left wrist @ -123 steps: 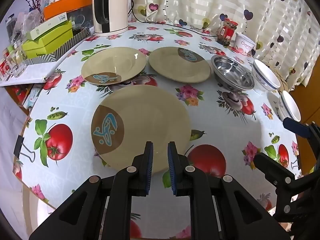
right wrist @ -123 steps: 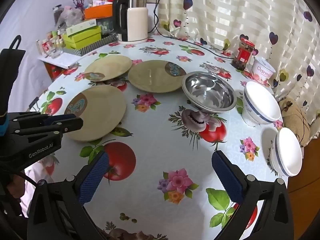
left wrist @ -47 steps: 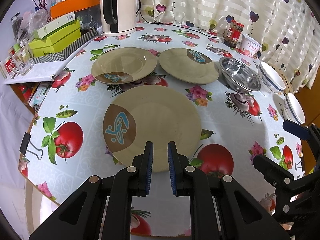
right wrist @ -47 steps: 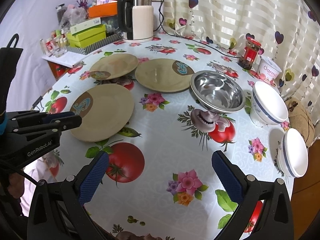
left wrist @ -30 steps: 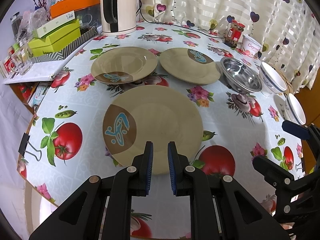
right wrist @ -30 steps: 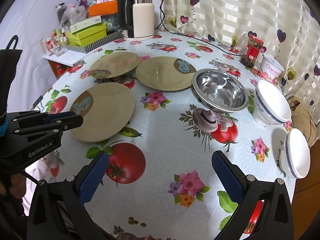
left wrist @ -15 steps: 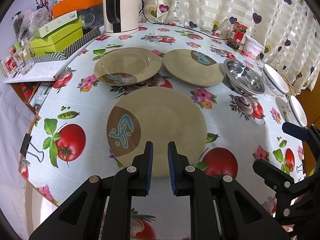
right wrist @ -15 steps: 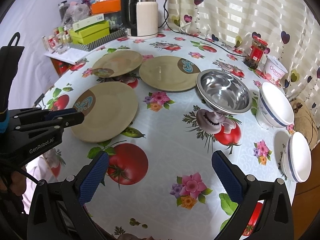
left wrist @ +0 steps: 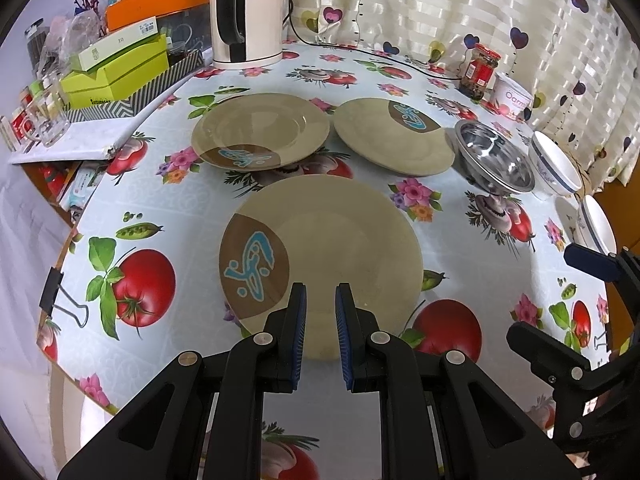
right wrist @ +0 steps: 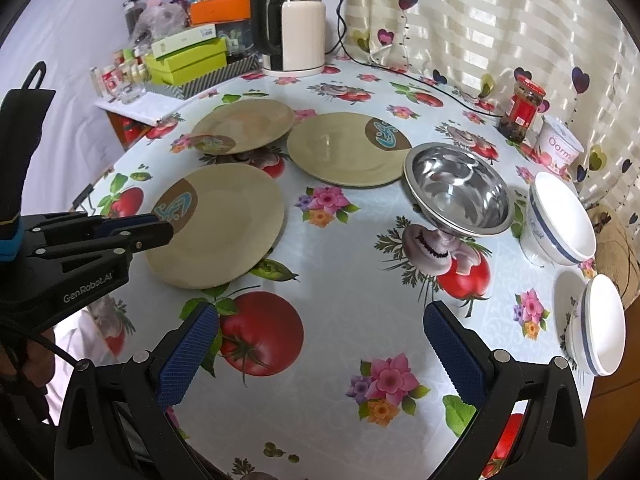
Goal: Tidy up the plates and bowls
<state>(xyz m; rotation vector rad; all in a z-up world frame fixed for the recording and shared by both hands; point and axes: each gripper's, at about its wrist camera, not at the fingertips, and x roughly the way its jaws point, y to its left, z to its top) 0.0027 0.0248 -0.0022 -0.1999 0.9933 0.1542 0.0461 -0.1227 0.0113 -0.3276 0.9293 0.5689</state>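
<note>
Both jaws empty: left gripper (left wrist: 321,304) narrow, right gripper (right wrist: 320,344) wide

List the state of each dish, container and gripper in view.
Near plate: flat, empty, unstacked.
Far left plate: flat, empty.
Far right plate: flat, empty.
Steel bowl: upright, empty.
White bowls: apart, not nested.
Jar: lid on.
Left gripper: narrowly open, above the near plate's edge.
Right gripper: wide open, empty.
</note>
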